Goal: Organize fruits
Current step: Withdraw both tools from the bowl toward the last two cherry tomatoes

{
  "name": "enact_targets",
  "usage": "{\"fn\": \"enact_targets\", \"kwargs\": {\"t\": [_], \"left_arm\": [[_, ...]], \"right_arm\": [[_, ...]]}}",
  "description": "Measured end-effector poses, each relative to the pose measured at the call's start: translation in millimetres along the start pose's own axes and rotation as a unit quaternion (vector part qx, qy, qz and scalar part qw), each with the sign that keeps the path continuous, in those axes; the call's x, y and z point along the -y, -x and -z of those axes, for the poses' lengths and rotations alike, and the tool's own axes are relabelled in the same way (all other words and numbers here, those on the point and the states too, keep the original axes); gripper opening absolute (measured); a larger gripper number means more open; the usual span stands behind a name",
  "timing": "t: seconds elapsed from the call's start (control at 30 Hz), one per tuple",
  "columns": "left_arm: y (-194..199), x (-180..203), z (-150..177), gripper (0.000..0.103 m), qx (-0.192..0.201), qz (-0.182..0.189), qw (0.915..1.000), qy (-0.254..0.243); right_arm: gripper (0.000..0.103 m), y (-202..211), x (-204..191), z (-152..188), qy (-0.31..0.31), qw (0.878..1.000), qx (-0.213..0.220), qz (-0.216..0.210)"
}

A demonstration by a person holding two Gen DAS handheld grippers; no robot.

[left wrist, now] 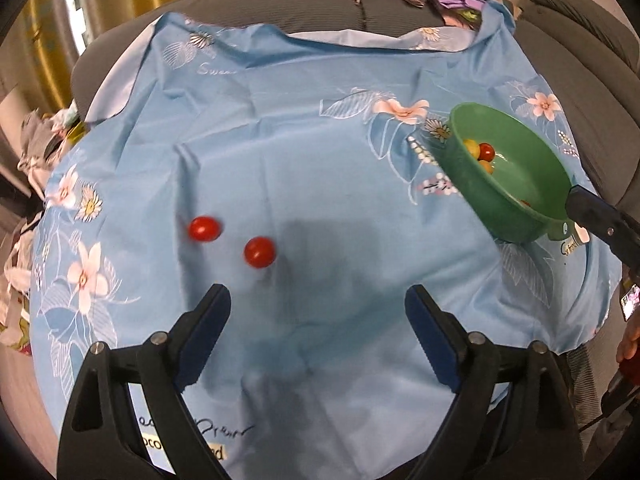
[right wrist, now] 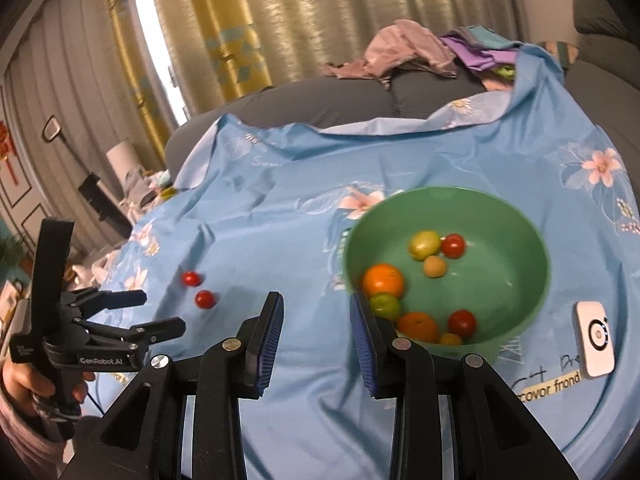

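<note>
Two red cherry tomatoes [left wrist: 205, 229] [left wrist: 260, 252] lie on the blue flowered cloth [left wrist: 304, 168], just ahead and left of my open, empty left gripper [left wrist: 318, 300]. They also show in the right wrist view [right wrist: 191, 278] [right wrist: 205, 299], with the left gripper [right wrist: 162, 312] beside them. A green bowl [right wrist: 516, 296] holds several fruits: oranges, red tomatoes, green and yellow ones. My right gripper [right wrist: 316, 316] is open and empty, its right finger at the bowl's near left rim. In the left wrist view the bowl [left wrist: 472, 184] sits at the right, touched by a right finger [left wrist: 600, 224].
A small white device [right wrist: 595, 340] lies on the cloth right of the bowl. Grey sofa cushions [right wrist: 340, 104] and a heap of clothes [right wrist: 420, 52] are behind the cloth. Curtains hang at the back. More clothes pile up at the left edge [left wrist: 36, 148].
</note>
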State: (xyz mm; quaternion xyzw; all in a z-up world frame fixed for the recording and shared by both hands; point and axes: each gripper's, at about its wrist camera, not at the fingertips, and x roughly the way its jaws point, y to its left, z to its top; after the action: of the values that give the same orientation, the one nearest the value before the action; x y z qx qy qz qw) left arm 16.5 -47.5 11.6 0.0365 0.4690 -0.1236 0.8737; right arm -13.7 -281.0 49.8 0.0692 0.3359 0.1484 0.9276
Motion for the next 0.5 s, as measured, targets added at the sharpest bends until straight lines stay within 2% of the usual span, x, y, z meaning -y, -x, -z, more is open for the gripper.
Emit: {"fn": "enact_targets", "kwargs": {"t": [0.5], "left_arm": [[-2.0, -36.4, 20.7, 0.089, -0.004, 0.01, 0.9991, 0.041]], "right_arm": [[0.034, -26.5, -55.5, 2.5, 0.056, 0.997, -0.038, -0.028]]}}
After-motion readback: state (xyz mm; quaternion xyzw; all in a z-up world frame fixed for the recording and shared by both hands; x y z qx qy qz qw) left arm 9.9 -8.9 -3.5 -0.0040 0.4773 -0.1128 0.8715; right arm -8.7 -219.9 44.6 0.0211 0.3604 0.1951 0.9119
